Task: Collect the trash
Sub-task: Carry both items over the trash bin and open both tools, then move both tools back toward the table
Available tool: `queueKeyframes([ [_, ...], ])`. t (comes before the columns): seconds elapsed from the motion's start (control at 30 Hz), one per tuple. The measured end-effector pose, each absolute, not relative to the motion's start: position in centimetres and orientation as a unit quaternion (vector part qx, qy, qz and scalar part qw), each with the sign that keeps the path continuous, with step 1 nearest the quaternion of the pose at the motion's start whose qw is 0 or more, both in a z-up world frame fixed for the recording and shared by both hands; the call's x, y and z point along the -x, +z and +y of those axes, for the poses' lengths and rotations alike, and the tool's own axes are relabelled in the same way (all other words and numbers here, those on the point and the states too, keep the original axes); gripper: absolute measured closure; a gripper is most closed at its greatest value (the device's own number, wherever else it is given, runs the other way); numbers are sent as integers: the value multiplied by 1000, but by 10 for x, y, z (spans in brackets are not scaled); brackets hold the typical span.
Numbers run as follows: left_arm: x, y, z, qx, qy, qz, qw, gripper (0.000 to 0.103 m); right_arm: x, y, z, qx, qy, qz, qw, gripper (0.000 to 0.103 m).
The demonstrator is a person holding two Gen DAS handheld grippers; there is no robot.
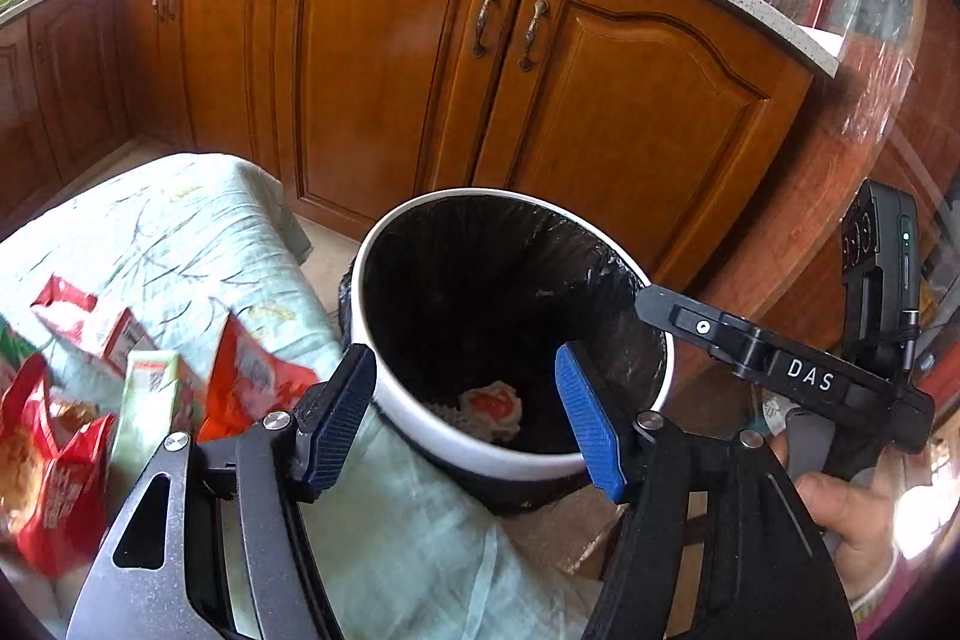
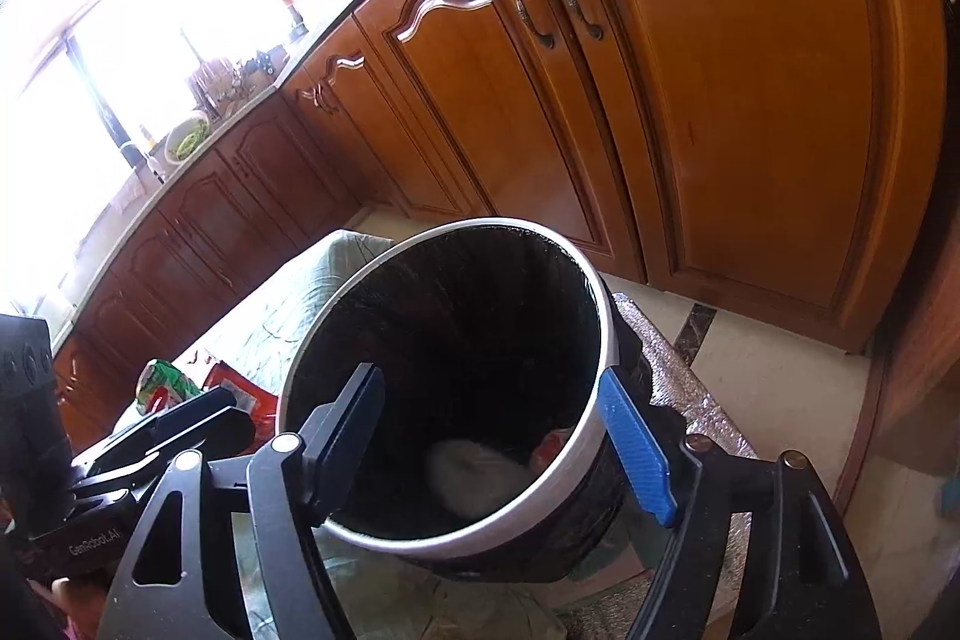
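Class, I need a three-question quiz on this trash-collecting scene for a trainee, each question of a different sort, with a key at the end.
1. True or false: the left gripper is shut on a wrapper.
2. Where does the crumpled wrapper lie? A) on the countertop B) inside the trash bin C) on the floor
3. Fill in: the snack packets still to collect lie on a pale green ____.

Key
1. False: both the left and the right gripper are open and empty.
2. B
3. cloth
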State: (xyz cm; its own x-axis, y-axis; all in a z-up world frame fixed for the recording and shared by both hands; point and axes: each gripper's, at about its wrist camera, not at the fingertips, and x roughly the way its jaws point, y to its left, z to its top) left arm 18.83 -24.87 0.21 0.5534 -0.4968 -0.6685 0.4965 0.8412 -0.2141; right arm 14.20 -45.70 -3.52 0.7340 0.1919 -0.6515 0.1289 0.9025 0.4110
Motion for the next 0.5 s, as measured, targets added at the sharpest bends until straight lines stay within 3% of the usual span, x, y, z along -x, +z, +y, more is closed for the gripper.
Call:
queueKeyframes([
  [0.17,-170,3,-220,19,-276,368,888,36,-121,-33,-444,-235,24,342,910,12],
  [0.5,-132,0,-145,70,-227,363,901,36,-98,-35,-389,-234,86,337,908,9],
])
